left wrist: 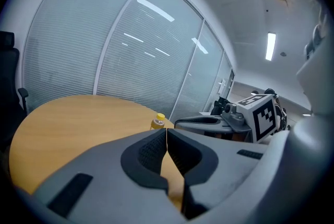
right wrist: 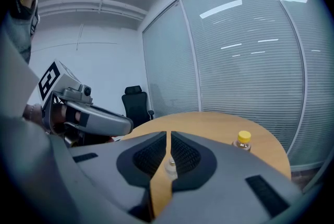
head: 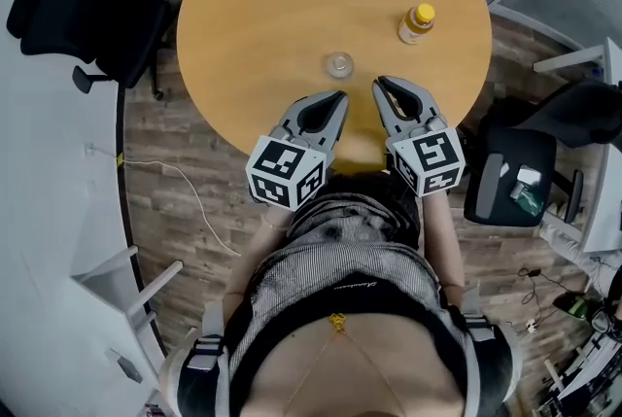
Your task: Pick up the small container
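Office bay with blind-covered glass walls and a wood-plank floor [head: 185, 153]. Round wooden table [head: 253, 7], the largest item, bare but for two small objects. Black office chair [head: 87, 17] at its left edge. Left gripper [head: 340, 98] and right gripper [head: 380, 85] side by side over the table's near rim, each with jaws closed tip to tip, nothing held. Yellow-capped bottle [head: 416, 22] upright towards the right rim. Small container [head: 338, 65], clear, on the tabletop just beyond both sets of tips, untouched.

Closed tongs [left wrist: 166, 133] hover over a table [left wrist: 62, 124], seemingly a bottle [left wrist: 158, 122] beyond.
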